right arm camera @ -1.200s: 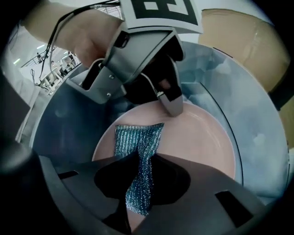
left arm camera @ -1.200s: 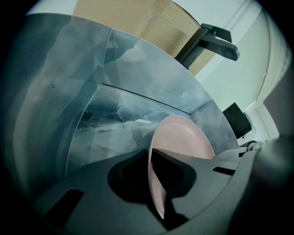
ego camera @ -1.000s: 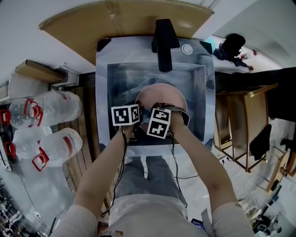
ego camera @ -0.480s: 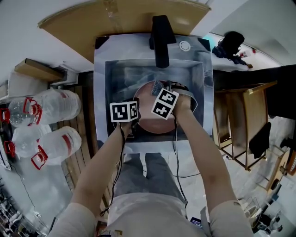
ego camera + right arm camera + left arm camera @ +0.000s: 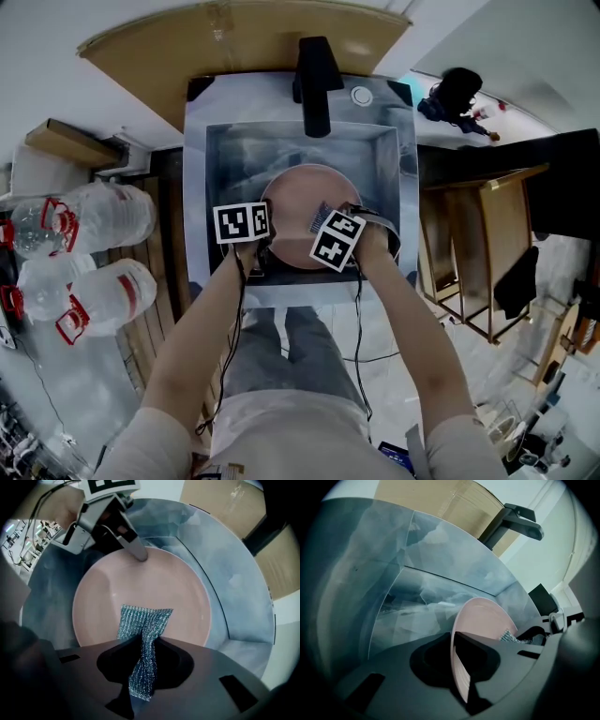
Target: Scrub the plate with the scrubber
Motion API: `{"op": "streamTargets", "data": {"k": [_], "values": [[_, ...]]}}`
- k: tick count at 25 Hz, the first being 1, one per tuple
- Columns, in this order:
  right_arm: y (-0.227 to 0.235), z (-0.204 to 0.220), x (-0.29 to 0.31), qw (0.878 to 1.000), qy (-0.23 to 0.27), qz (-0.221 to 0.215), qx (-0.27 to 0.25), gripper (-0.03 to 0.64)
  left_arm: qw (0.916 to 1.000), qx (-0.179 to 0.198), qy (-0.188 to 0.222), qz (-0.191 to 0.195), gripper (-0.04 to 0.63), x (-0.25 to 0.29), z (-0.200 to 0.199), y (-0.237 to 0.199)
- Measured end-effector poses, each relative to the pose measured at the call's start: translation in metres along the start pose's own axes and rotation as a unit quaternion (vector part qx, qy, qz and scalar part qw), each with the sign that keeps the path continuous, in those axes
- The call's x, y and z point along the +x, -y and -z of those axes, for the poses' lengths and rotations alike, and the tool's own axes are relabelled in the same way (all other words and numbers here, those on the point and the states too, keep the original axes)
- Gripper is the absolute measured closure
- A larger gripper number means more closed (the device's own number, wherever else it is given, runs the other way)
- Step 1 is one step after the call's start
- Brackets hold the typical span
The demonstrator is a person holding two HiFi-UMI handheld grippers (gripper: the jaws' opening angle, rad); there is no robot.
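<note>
A pink plate (image 5: 295,192) sits tilted in the steel sink (image 5: 217,150). My left gripper (image 5: 265,251) is shut on the plate's near-left rim (image 5: 454,667), one jaw on each face, and its tip (image 5: 140,555) also shows in the right gripper view. My right gripper (image 5: 325,223) points down over the plate's near-right part. It is shut on a silvery mesh scrubber (image 5: 143,625), whose free end lies spread on the plate's face (image 5: 159,581). The scrubber (image 5: 508,636) peeks past the plate's edge in the left gripper view.
A black faucet (image 5: 314,70) rises over the sink's far side, with a brown board (image 5: 234,33) behind it. Large water bottles (image 5: 94,253) lie on the floor at the left. A wooden rack (image 5: 497,244) stands to the right.
The right gripper swept the scrubber to the plate's far side, then back toward the near-right edge. The left gripper kept its hold on the rim.
</note>
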State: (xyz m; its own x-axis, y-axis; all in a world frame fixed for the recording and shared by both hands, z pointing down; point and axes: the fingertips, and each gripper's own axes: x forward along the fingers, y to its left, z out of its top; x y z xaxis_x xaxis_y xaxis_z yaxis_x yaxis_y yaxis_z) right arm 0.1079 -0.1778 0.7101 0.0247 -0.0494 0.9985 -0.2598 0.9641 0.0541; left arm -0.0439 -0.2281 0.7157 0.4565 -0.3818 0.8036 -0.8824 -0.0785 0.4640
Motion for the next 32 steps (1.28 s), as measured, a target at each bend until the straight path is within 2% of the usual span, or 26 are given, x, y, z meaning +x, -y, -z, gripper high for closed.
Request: {"op": "streamTargets", "data": {"k": [3, 5, 8, 9, 11, 14, 16, 20, 24, 28, 32], "values": [[-0.022, -0.017, -0.001, 0.999, 0.011, 0.017, -0.045, 0.515, 1.0000, 0.006, 0.003, -0.004, 0.552, 0.001, -0.001, 0.001], [-0.040, -0.038, -0.004, 0.998, 0.045, 0.000, -0.050, 0.514, 1.0000, -0.003, 0.004, -0.004, 0.551, 0.001, -0.001, 0.000], [-0.055, -0.070, -0.014, 0.992, 0.125, -0.035, 0.005, 0.508, 0.9998, -0.016, -0.001, -0.011, 0.538, 0.001, 0.001, -0.002], [-0.054, -0.076, -0.019, 0.987, 0.150, -0.041, 0.038, 0.508, 0.9998, -0.016, -0.002, -0.014, 0.505, -0.001, 0.000, -0.004], [-0.044, -0.080, -0.031, 0.974, 0.192, -0.045, 0.107, 0.509, 0.9999, -0.001, 0.005, -0.016, 0.405, -0.009, -0.008, -0.004], [-0.023, -0.069, -0.050, 0.955, 0.228, -0.034, 0.186, 0.511, 0.9982, 0.050, 0.021, -0.027, 0.391, -0.025, -0.024, -0.003], [-0.012, -0.060, -0.065, 0.945, 0.246, -0.019, 0.216, 0.511, 0.9972, 0.063, 0.033, -0.024, 0.391, -0.036, -0.033, 0.001], [0.003, -0.044, -0.096, 0.925, 0.276, 0.016, 0.259, 0.511, 0.9962, 0.065, 0.058, -0.008, 0.391, -0.065, -0.048, 0.016], [0.019, -0.037, -0.143, 0.900, 0.323, 0.050, 0.288, 0.511, 0.9918, 0.095, 0.085, 0.012, 0.392, -0.098, -0.063, 0.041], [0.031, -0.036, -0.203, 0.865, 0.382, 0.085, 0.313, 0.511, 0.9851, 0.112, 0.123, 0.044, 0.401, -0.140, -0.081, 0.071], [0.036, -0.036, -0.268, 0.823, 0.446, 0.112, 0.333, 0.511, 0.9751, 0.145, 0.160, 0.049, 0.431, -0.188, -0.099, 0.094]]}}
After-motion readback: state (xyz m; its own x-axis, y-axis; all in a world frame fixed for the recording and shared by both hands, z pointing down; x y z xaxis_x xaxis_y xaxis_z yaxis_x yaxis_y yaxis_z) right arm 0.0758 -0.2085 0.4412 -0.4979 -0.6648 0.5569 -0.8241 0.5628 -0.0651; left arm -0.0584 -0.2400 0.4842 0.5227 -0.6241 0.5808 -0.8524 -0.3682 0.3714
